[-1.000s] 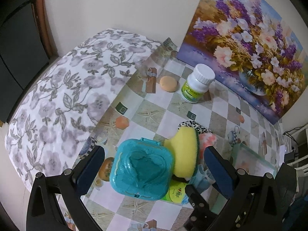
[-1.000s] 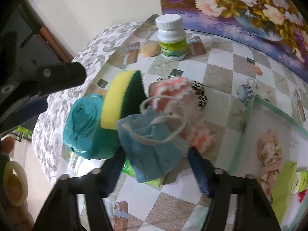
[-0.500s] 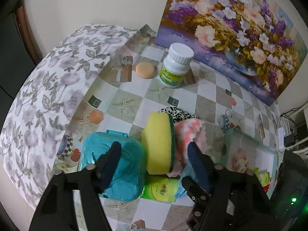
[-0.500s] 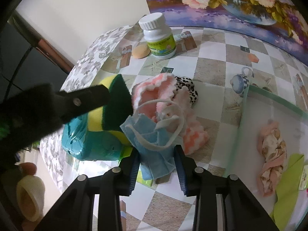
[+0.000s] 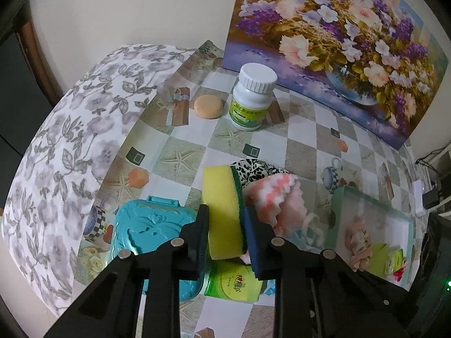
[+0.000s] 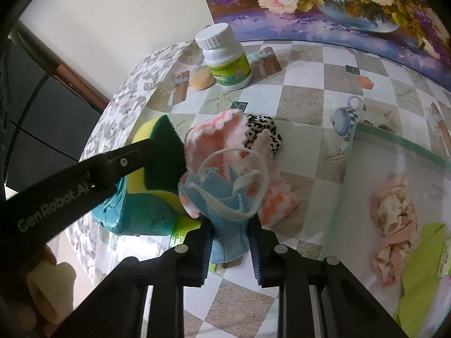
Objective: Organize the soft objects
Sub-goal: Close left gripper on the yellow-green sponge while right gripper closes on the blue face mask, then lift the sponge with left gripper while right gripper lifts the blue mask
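Note:
My left gripper (image 5: 225,225) is shut on a yellow sponge with a green scrub face (image 5: 221,211), which stands on edge beside a teal heart-lid box (image 5: 152,242). In the right wrist view the sponge (image 6: 157,157) shows with the left finger across it. My right gripper (image 6: 229,239) is shut on a crumpled blue face mask (image 6: 222,197) with white loops. A pink and white knitted cloth (image 6: 217,135) and a leopard-print scrunchie (image 6: 265,126) lie just behind the mask.
A glass tray (image 6: 349,186) at the right holds a pink floral cloth (image 6: 394,225) and a green cloth (image 6: 422,281). A white pill bottle (image 5: 252,97) and an orange puff (image 5: 208,107) stand near the flower painting. A green round tin (image 5: 236,281) lies under the sponge.
Both grippers have closed: the left onto the sponge, the right onto the blue mask. Both moved in closer to the pile.

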Available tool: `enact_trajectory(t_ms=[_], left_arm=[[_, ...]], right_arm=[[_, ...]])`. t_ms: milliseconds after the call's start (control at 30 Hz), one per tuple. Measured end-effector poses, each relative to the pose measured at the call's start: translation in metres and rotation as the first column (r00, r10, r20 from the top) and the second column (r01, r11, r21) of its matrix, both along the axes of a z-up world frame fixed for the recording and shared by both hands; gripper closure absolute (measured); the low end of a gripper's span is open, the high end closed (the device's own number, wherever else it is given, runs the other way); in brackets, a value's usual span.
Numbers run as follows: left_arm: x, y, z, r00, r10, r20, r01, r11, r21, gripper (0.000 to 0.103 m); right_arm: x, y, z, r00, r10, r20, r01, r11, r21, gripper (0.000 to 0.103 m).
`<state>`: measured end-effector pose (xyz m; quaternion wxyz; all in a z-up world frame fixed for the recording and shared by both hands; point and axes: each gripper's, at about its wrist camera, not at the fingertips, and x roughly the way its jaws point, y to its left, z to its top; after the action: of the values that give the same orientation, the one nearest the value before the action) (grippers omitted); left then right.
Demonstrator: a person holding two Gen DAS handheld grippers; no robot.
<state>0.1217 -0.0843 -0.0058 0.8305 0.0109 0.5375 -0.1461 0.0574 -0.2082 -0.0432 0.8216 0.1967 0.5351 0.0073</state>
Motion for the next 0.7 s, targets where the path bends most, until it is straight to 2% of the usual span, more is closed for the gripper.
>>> enact_trajectory(t_ms=[333,700], left_arm=[[-0.004,0.001,0.019,0.999,0.016,0.047,-0.016,1.000,-0.011,0.078],[-0.012,0.005,0.051,0.991,0.033,0.132,-0.028,0.999,-0.044,0.078]], right_arm=[[-0.008,-0.014,0.009,0.999,-0.031,0.020,0.031,0.999,0.018,0.077],[-0.019,-0.033,0.040,0.993,-0.081,0.086,0.080,0.997,0.017,0.078]])
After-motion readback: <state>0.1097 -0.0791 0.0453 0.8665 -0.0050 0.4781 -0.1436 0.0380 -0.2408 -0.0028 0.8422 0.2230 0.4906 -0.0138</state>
